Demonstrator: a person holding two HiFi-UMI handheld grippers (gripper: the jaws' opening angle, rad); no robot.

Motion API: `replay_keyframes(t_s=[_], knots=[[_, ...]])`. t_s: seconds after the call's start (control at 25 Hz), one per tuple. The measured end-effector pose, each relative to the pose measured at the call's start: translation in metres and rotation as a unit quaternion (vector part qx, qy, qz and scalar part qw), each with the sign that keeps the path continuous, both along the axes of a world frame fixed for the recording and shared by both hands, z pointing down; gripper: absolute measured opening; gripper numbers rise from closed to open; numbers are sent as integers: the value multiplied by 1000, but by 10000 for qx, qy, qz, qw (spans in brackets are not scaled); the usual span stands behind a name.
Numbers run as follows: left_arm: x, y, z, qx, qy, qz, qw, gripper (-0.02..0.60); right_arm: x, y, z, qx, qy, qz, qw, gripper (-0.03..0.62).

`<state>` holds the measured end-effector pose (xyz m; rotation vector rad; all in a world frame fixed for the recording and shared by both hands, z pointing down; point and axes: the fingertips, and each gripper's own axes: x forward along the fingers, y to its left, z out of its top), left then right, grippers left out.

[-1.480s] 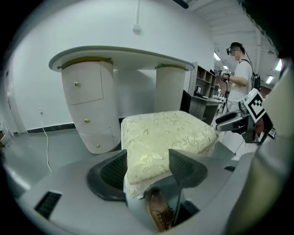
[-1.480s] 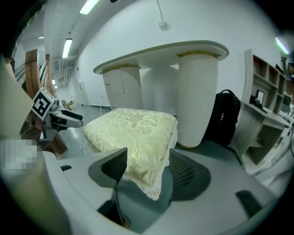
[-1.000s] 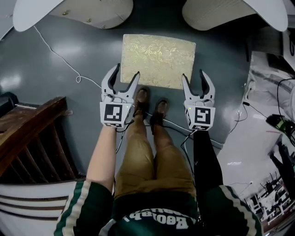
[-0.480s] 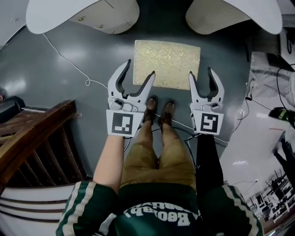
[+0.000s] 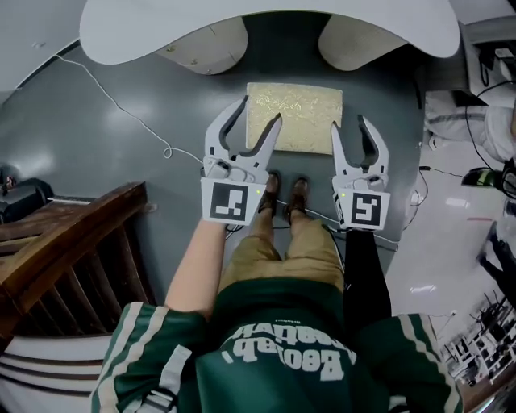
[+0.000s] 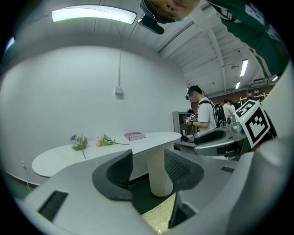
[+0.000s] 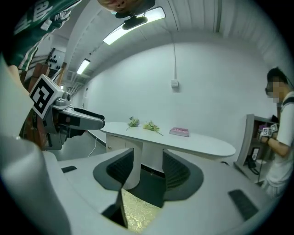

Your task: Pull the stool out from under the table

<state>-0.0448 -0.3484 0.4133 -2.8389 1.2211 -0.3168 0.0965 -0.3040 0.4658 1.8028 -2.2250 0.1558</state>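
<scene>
Operator standing, brown shoes (image 5: 286,193) on grey floor (image 5: 105,153). Left hand-held gripper (image 5: 260,111) and right hand-held gripper (image 5: 349,125) are held up side by side above the shoes. Both are released: jaws apart, nothing between them, and both pairs have just been closing partway. Rectangular stool with gold patterned top (image 5: 298,117) stands on the floor just beyond the toes, in front of the white oval bench (image 5: 266,24) and out from under its top. On the bench: pink book (image 6: 134,136), flower sprigs (image 6: 79,141).
</scene>
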Motion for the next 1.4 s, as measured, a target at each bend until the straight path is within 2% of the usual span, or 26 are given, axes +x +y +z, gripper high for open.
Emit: replay_keyframes(t_s=[0.08,0.28,0.32,0.36,0.4,0.48,0.52,0.92,1.12,1.4], knots=[[-1,0,-25,161,60,-35,9998,210,-3,6,-20,-17,16,-43,10000,191],[-8,0,-72,402,134,-1,9991,171,-11,11,-73,159,54,-58,9998,132],[-11,-1,-81,435,207,-36,9988,157,-14,10,-83,194,85,-86,9997,103],[-14,-2,-90,451,279,-93,9986,137,-19,9,-92,255,114,-141,9995,31],[-17,-2,-97,439,327,-154,9984,106,-24,8,-103,341,125,-194,9992,8],[-18,0,-110,399,371,-205,9983,29,-28,10,-120,396,81,-243,9989,8],[-17,2,-116,399,413,-186,9982,15,-27,12,-125,370,41,-246,9990,8],[-17,12,-157,834,405,36,9957,14,-11,28,-156,455,400,-150,9980,6],[-19,18,-164,874,474,24,9950,14,0,35,-167,488,459,95,9977,6],[-12,23,-170,958,474,91,9942,14,2,46,-170,556,504,9,9972,6]])
